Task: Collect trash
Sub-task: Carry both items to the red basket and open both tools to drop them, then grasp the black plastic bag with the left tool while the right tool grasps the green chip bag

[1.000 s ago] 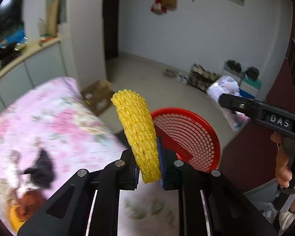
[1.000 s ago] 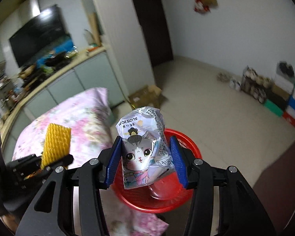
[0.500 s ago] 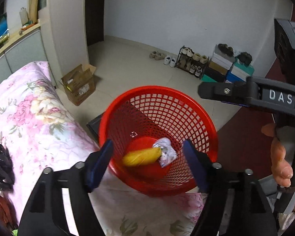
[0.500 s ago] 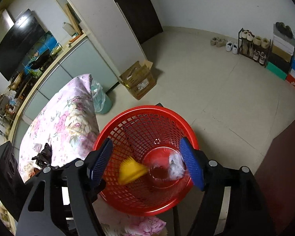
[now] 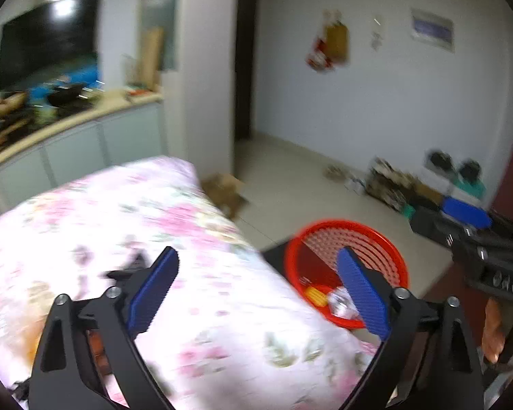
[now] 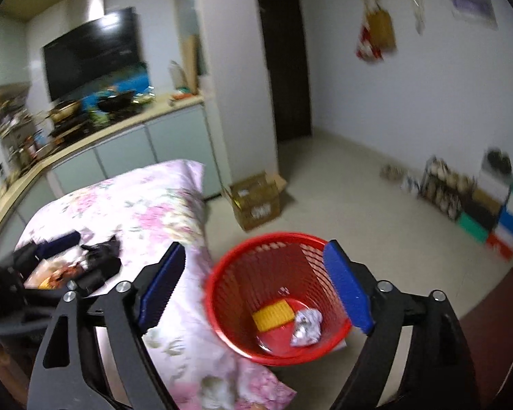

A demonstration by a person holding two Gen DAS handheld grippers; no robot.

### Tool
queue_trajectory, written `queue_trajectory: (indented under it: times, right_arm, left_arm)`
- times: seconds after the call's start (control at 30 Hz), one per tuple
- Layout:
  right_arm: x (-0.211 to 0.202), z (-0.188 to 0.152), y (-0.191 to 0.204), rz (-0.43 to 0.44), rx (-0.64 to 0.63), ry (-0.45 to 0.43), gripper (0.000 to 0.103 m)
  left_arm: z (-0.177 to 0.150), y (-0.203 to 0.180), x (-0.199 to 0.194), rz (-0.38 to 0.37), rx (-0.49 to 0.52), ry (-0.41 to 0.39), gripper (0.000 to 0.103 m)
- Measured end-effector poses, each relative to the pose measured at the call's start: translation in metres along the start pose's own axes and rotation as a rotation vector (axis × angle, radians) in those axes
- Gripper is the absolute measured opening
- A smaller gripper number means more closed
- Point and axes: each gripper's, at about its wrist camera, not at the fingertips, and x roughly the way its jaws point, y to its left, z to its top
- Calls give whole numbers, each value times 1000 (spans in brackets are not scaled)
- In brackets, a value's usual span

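A red mesh basket (image 5: 342, 223) (image 6: 266, 239) stands on the floor beside the bed. In its bottom lie a yellow foam net (image 5: 316, 295) (image 6: 273, 314) and a crumpled silvery packet (image 5: 340, 302) (image 6: 306, 328). My left gripper (image 5: 258, 290) hangs over the bed's edge, left of the basket. Its jaws are opening wide and nothing is between them. Above the basket's near side is my right gripper (image 6: 254, 288), also opening and holding nothing. In the left wrist view the right gripper's black body (image 5: 489, 259) shows at the right edge, with a hand (image 5: 494, 328) under it.
The floral bed cover (image 6: 136, 212) fills the lower left, with black items and wrappers (image 6: 99, 259) lying on it. A cardboard box (image 6: 256, 198) sits on the floor behind the basket. Shoes and coloured boxes (image 6: 478, 205) line the far wall. A counter (image 6: 85, 136) runs at the left.
Both grippers let go: the yellow net and the packet dropped into the red basket. Both jaws spread wider, and both grippers have drawn back from over the basket, tilting up.
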Motion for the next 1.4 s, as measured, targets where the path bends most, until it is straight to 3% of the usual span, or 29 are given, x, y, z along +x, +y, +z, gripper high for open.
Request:
queue_trajectory:
  times: [0.2,0.47,0.6,0.8,0.93,1.17,1.23,1.3,1.4]
  right_arm:
    - [-11,-2,39,112,-27,-41,89]
    - [13,-14,93,246,-72,92,89]
    - [22,-24,119,294,-101,143,89]
    - [40,-42,145,320,-132,212,89]
    - [54,-54,157,324,-154,264,89]
    - [75,-71,178,333,-201,331,89]
    - [81,-75,187,341,-222,344,89]
    - [87,-78,195,348,-232,355,89]
    - [97,-83,209,356,-257,370,89]
  left_arm:
    - [-8,53,-53,125,-87,-51,94]
    - [-33,164,-128,311,-258,-61,94]
    - [-56,199,-149,362,-317,-30,94]
    - [-100,209,-140,268,-396,47,94]
    - [-120,202,-104,201,-397,136,94]
    - [-138,200,-66,201,-369,209,92]
    - [-141,204,-65,195,-373,207,77]
    - [-142,207,-64,183,-372,216,54]
    - [-144,208,-66,176,-352,209,47]
